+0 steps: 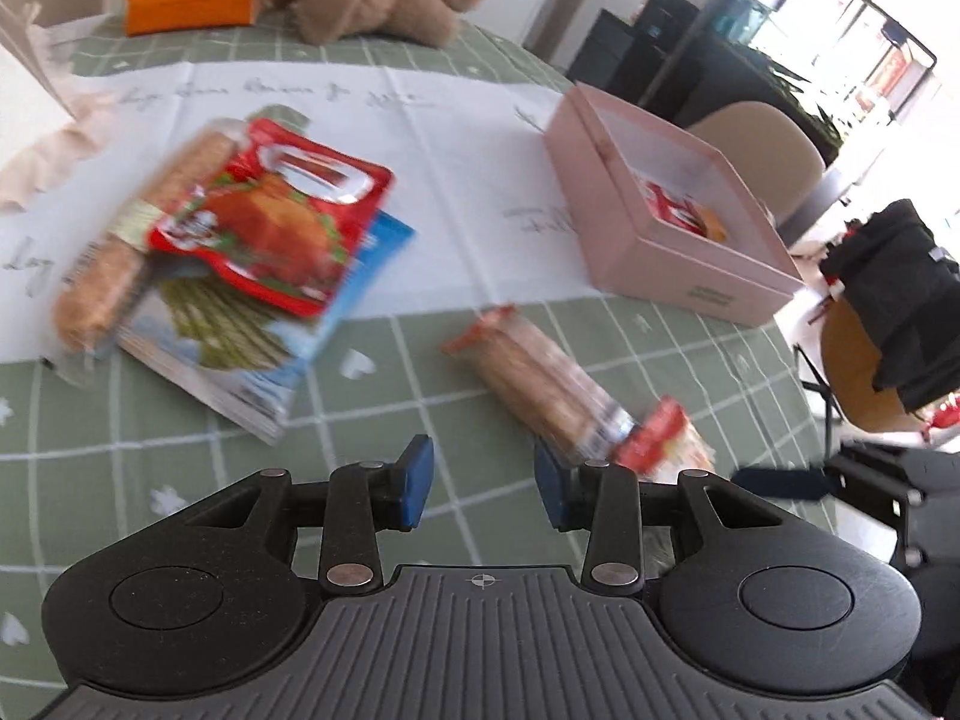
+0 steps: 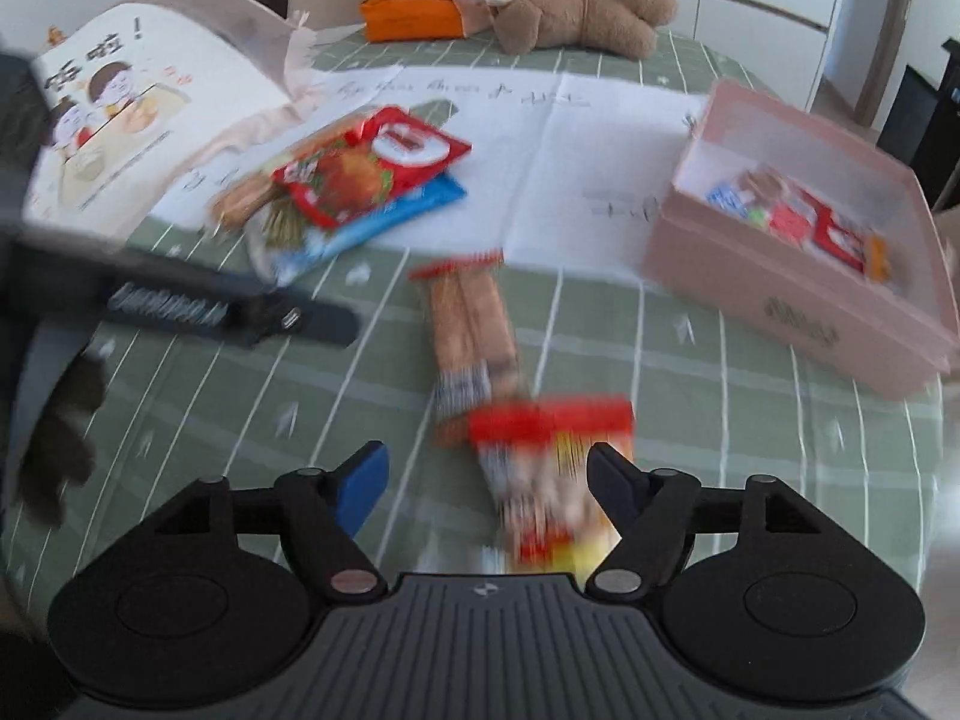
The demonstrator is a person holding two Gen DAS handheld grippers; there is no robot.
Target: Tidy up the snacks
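In the left wrist view my left gripper point(image 1: 483, 483) is open over the green checked cloth with nothing between its blue pads. A clear pack of biscuits point(image 1: 540, 384) lies just beyond its right finger, and a red-and-yellow snack packet point(image 1: 660, 438) lies at that pack's near end. In the right wrist view my right gripper point(image 2: 486, 480) is open. The blurred red-and-yellow packet point(image 2: 552, 468) lies on the cloth between its fingers, close to the right one and well apart from the left. The biscuit pack point(image 2: 474, 324) lies beyond it. A pink box point(image 2: 798, 324) at the right holds several snacks.
A pile of a red packet point(image 1: 270, 222), a blue packet point(image 1: 258, 348) and a biscuit roll point(image 1: 120, 252) lies on a white paper sheet point(image 1: 468, 138). A teddy bear point(image 2: 588, 6) and an orange pouch point(image 2: 414, 12) lie at the back. A cartoon-printed paper bag point(image 2: 132, 120) stands left.
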